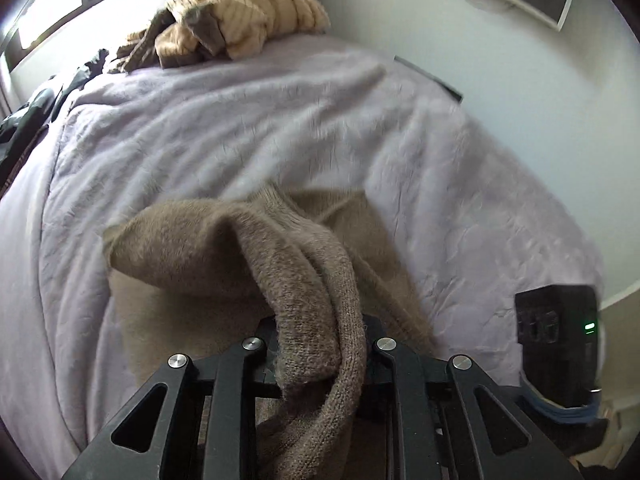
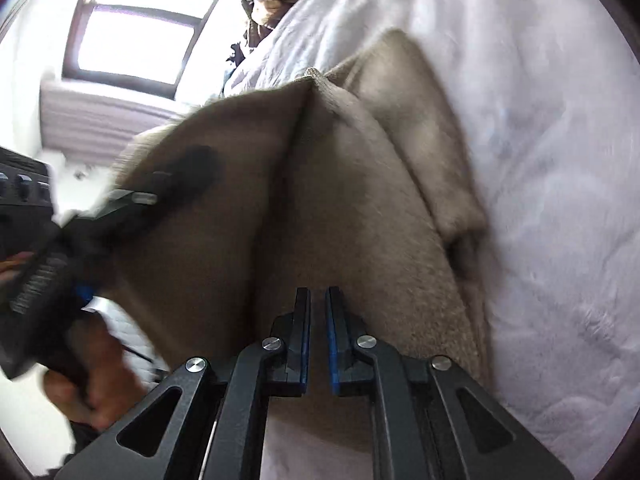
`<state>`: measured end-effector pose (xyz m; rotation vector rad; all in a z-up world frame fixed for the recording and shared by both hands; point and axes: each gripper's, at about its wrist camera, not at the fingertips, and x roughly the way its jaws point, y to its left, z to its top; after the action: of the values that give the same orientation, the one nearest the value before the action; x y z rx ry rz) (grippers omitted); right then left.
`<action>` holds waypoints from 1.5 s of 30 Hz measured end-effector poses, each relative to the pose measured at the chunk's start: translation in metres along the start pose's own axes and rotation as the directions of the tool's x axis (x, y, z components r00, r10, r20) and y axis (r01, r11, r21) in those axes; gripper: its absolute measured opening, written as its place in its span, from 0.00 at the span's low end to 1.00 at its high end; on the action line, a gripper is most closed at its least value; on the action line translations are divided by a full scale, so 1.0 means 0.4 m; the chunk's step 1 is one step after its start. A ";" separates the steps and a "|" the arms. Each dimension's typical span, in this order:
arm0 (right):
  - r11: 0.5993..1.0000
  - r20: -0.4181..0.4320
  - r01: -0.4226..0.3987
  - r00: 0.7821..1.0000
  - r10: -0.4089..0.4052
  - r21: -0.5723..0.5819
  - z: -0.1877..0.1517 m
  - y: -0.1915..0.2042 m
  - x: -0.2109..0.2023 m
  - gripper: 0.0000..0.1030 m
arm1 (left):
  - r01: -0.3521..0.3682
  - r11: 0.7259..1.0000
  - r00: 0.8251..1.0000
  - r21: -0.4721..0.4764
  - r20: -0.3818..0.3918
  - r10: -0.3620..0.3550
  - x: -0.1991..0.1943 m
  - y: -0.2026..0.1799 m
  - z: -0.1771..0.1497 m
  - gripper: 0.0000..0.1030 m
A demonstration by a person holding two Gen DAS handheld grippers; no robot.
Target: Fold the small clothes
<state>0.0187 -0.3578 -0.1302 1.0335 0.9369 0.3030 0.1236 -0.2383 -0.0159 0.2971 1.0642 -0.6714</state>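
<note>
A tan knit garment lies partly on a lilac blanket on a bed. My left gripper is shut on a bunched fold of the garment, which drapes between and over the fingers and hangs lifted off the bed. In the right wrist view the same garment fills the middle, lifted and creased. My right gripper has its blue-padded fingers nearly together with a thin empty gap, just above the garment, holding nothing. The left gripper, blurred, grips the garment's left edge there.
A pile of cream and brown clothes sits at the bed's far end by a window. Dark clothing lies at the bed's left edge. The right gripper's body shows at the right. A white wall borders the bed.
</note>
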 end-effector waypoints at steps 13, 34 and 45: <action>0.914 0.135 -0.326 0.944 0.302 0.239 -0.009 -0.108 -0.017 0.13 | -0.017 0.992 0.967 -0.122 0.250 0.047 -0.185 0.123 -0.071 0.70; 0.993 0.080 0.062 0.995 -0.054 -0.099 0.094 0.087 0.021 0.19 | -0.152 0.932 0.974 -0.329 0.108 0.197 -0.086 0.316 -0.220 0.70; 0.987 0.165 0.163 0.973 -0.160 -0.003 0.072 -0.040 -0.053 0.10 | -0.153 0.943 0.976 -0.296 0.102 0.190 -0.041 0.285 -0.228 0.88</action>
<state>0.0254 -0.3963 -0.1276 0.9459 0.8617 0.0877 0.1268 -0.0965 -0.0547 0.0909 0.9830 -0.3673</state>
